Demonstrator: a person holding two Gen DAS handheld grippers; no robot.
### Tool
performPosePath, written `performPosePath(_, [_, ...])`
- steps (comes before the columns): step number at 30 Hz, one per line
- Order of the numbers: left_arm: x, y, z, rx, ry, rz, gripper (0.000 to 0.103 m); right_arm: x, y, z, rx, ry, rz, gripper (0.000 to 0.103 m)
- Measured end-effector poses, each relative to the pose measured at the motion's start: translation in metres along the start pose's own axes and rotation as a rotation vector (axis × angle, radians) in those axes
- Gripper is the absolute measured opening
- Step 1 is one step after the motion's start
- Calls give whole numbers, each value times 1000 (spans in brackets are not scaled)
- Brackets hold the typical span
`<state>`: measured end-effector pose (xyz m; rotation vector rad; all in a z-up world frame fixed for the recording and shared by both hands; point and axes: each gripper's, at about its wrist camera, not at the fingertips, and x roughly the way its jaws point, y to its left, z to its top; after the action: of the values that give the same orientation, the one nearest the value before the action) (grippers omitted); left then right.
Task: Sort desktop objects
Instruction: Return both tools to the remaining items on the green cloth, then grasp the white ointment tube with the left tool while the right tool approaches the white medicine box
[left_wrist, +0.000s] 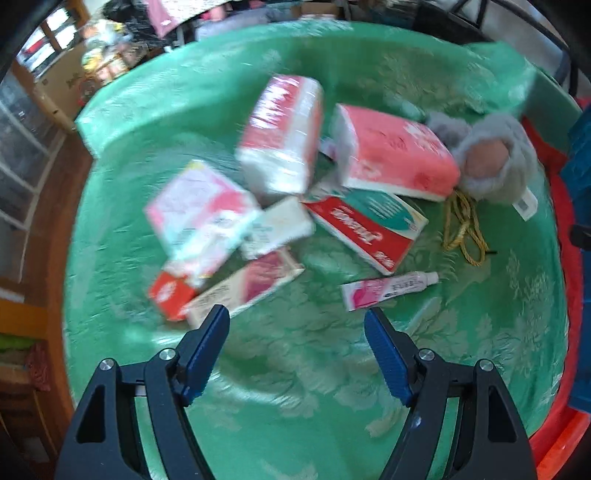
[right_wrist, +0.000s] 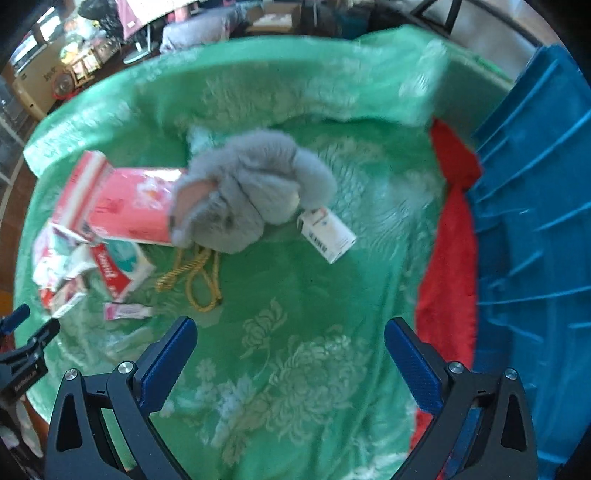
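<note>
A pile of cartons lies on the green patterned cloth (left_wrist: 295, 369): two pink-and-white tissue packs (left_wrist: 284, 133) (left_wrist: 395, 151), a red toothpaste box (left_wrist: 369, 225), a pale pink box (left_wrist: 199, 210) and a long cream box (left_wrist: 247, 284). A small pink tube (left_wrist: 388, 288) lies just beyond my left gripper (left_wrist: 297, 317), which stands open over bare cloth. A grey plush toy (right_wrist: 251, 188) with a white tag (right_wrist: 327, 232) and a yellow cord (right_wrist: 199, 280) lies ahead of my right gripper (right_wrist: 290, 332), open and empty.
A blue plastic crate (right_wrist: 535, 221) stands at the right on a red cloth (right_wrist: 447, 266). The left gripper's fingers (right_wrist: 22, 332) show at the right view's left edge. Wooden furniture (left_wrist: 33, 258) and room clutter lie beyond the table's left and far sides.
</note>
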<state>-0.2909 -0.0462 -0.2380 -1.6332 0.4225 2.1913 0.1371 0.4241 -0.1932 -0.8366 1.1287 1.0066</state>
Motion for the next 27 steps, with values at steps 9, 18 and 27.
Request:
performPosePath(9, [56, -59, 1, 226, 0, -61, 75, 64, -41, 19, 13, 11, 17, 103])
performPosePath(18, [79, -61, 9, 154, -40, -142, 75, 104, -61, 46, 18, -2, 59, 102])
performPosePath(27, [67, -73, 0, 180, -73, -152, 44, 124, -33, 42, -128, 30, 40, 33])
